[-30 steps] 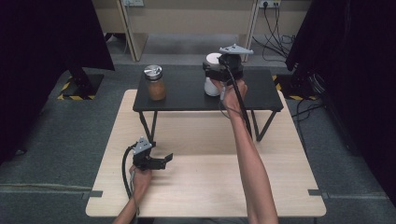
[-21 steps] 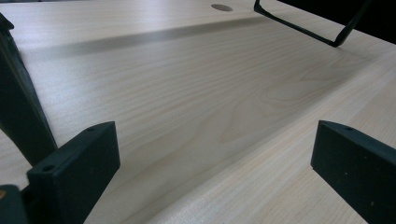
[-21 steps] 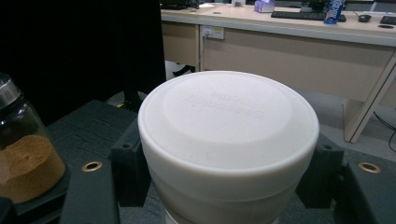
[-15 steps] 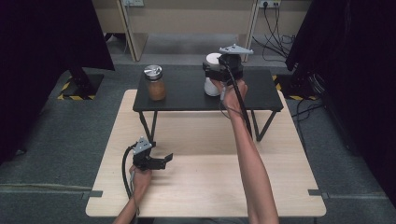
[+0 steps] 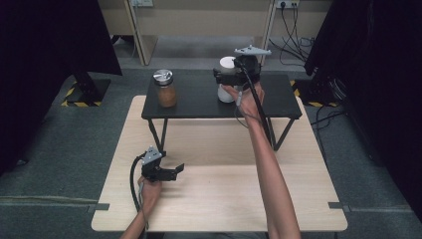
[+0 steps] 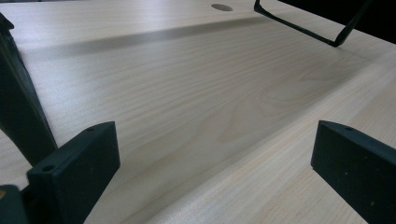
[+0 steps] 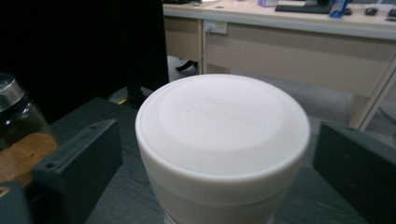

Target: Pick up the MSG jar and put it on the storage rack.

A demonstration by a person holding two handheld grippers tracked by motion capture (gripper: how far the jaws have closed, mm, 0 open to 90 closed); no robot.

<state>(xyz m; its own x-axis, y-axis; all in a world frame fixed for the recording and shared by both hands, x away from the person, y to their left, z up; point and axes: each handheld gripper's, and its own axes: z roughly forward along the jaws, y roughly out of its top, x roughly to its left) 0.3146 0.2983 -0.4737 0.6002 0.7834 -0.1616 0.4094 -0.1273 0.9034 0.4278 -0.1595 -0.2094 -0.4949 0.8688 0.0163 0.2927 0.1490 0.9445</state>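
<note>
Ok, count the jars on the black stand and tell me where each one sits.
2. The glass jar with a metal lid stands near the black stand's left end; the white jar stands right of centre, between the right claw's open jaws.

An office-like lab room here: grey carpet floor (image 5: pixel 74 134), beige desks (image 5: pixel 199 20) with wall sockets (image 5: pixel 142 3), trailing cables (image 5: pixel 293 47), a keyboard (image 7: pixel 303 8) on the far desk.
</note>
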